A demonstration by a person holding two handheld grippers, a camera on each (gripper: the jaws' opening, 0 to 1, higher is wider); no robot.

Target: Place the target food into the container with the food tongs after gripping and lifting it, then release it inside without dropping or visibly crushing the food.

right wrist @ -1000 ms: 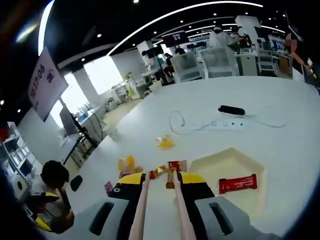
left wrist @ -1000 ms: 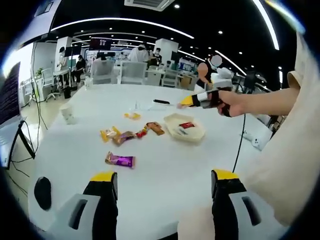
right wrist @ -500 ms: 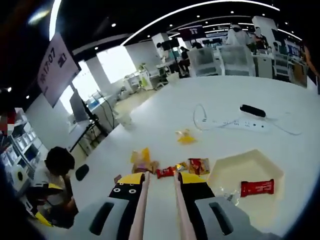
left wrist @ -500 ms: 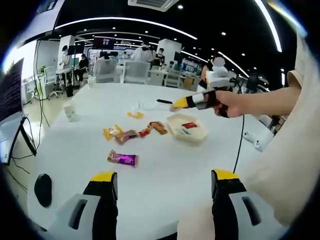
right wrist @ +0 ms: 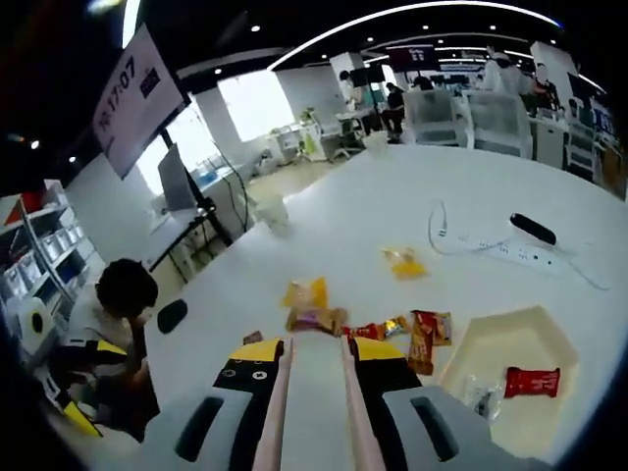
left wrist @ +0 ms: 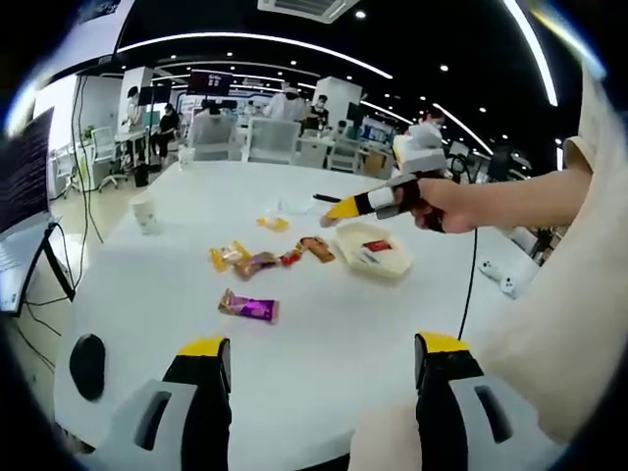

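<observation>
I am holding the right gripper [right wrist: 314, 358], jaws clenched on the food tongs [right wrist: 312, 392], above the wrapped snacks [right wrist: 312, 319] at frame centre, left of the container [right wrist: 510, 339]. Light, crinkly, slippery wrappers; I judge mid-length best. Left gripper [left wrist: 321, 378] jaws released.

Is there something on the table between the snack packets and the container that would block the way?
Nothing visible does. The snacks lie in a loose row right beside the container, with bare white table between them. The right gripper, holding tongs, points at the row with open air ahead.
</observation>
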